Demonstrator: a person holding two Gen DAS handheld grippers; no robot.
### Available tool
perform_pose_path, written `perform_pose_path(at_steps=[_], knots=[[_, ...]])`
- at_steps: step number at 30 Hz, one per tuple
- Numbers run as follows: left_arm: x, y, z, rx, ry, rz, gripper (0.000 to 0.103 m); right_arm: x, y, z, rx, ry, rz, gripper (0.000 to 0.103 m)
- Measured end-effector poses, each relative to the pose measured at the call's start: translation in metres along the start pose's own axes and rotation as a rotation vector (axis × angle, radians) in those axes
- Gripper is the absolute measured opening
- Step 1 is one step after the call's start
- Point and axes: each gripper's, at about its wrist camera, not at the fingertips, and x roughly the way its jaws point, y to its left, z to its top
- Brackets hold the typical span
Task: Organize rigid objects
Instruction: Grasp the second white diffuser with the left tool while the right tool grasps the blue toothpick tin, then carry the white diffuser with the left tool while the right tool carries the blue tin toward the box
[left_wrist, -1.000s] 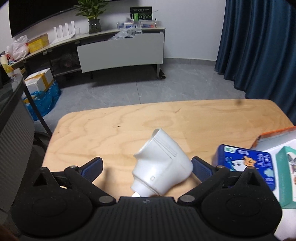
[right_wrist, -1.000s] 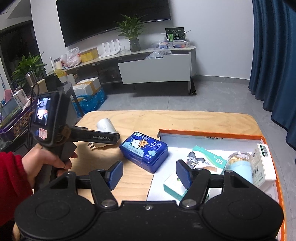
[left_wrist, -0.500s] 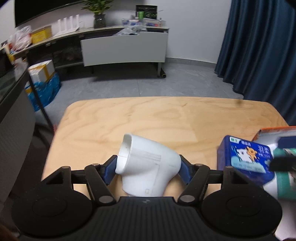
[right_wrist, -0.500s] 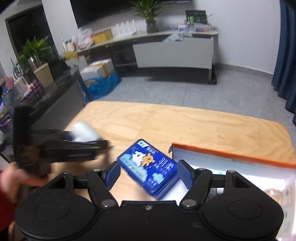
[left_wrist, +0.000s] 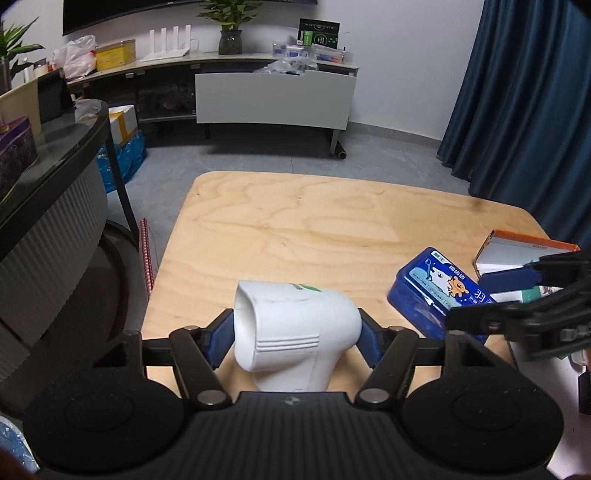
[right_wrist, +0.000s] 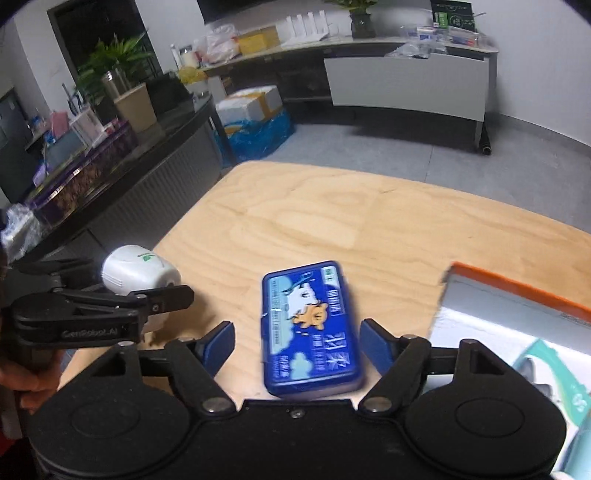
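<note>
left tool (left_wrist: 295, 332) clamped on white plastic adapter (left_wrist: 295, 328) above desk's (left_wrist: 332, 229) near left corner: light, rigid, slick; flat sides suit. right tool (right_wrist: 297, 341) spreading astride blue tin (right_wrist: 310, 325); long sides best.

A white plastic plug (left_wrist: 295, 332), a blue tin (right_wrist: 310, 328) printed with cartoon animals and an orange-rimmed box (right_wrist: 517, 291) on a pale wood-grain table (left_wrist: 332, 229).
</note>
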Motion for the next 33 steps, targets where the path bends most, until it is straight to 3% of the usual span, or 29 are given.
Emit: perform_pose_path(at_steps=[6, 8, 11, 21, 33], knots=[[0.000, 0.002, -0.002, -0.016, -0.011, 0.002, 0.068, 0.033, 0.017, 0.003, -0.062, 0.057, -0.087, 0.090], [-0.001, 0.002, -0.003, -0.024, -0.013, 0.004, 0.068, 0.033, 0.022, -0.001, -0.065, 0.033, -0.111, 0.074], [-0.004, 0.001, -0.005, -0.029, -0.017, 0.014, 0.068, 0.026, 0.025, -0.007, -0.032, 0.018, -0.112, 0.074], [-0.034, -0.002, -0.014, -0.072, -0.047, 0.019, 0.066, -0.043, 0.049, -0.026, 0.048, -0.120, -0.141, 0.074], [-0.074, -0.020, -0.029, -0.072, -0.081, 0.003, 0.066, -0.103, 0.076, -0.064, 0.060, -0.167, -0.178, 0.074]])
